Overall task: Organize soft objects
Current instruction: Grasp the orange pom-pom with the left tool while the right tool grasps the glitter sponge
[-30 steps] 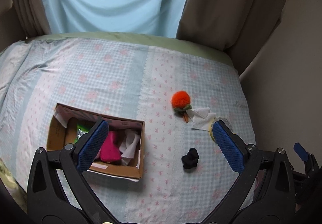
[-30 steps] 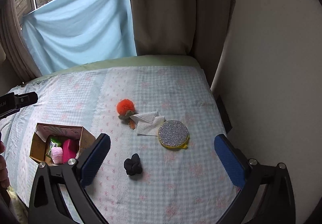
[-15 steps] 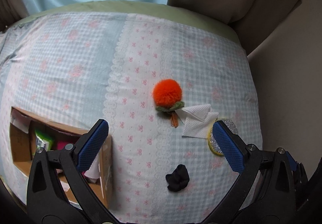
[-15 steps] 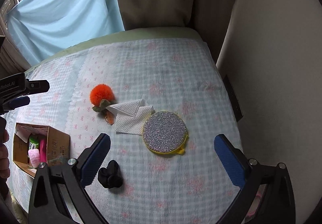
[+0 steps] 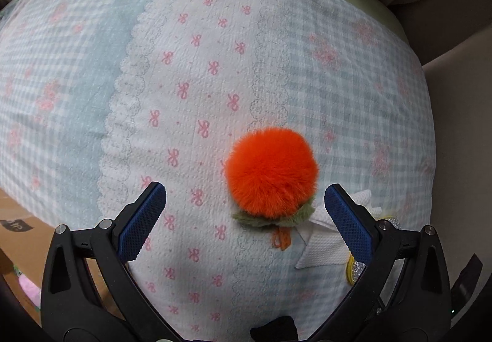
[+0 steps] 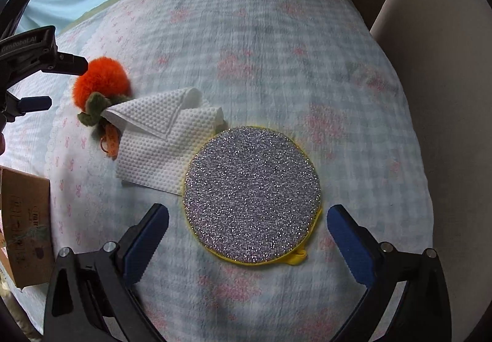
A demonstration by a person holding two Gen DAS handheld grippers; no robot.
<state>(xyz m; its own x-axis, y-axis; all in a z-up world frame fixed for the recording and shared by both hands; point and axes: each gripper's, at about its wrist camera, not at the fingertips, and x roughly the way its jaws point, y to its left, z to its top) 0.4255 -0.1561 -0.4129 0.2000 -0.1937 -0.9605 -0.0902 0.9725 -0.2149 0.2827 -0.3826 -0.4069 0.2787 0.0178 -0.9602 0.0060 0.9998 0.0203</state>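
The left gripper (image 5: 244, 202) is hanging with its jaws spread wide, blue pads (image 5: 143, 220) facing each other at about 8 and 4 o'clock in its own view. The right gripper (image 6: 247, 226) is likewise gaping, nothing pinched between its pads (image 6: 349, 245). Seen from the right wrist, the left gripper (image 6: 46, 80) is reaching in at 10 o'clock.

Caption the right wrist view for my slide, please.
Open right gripper poised over a round glittery scrubber beside a white paper towel on the bedspread.
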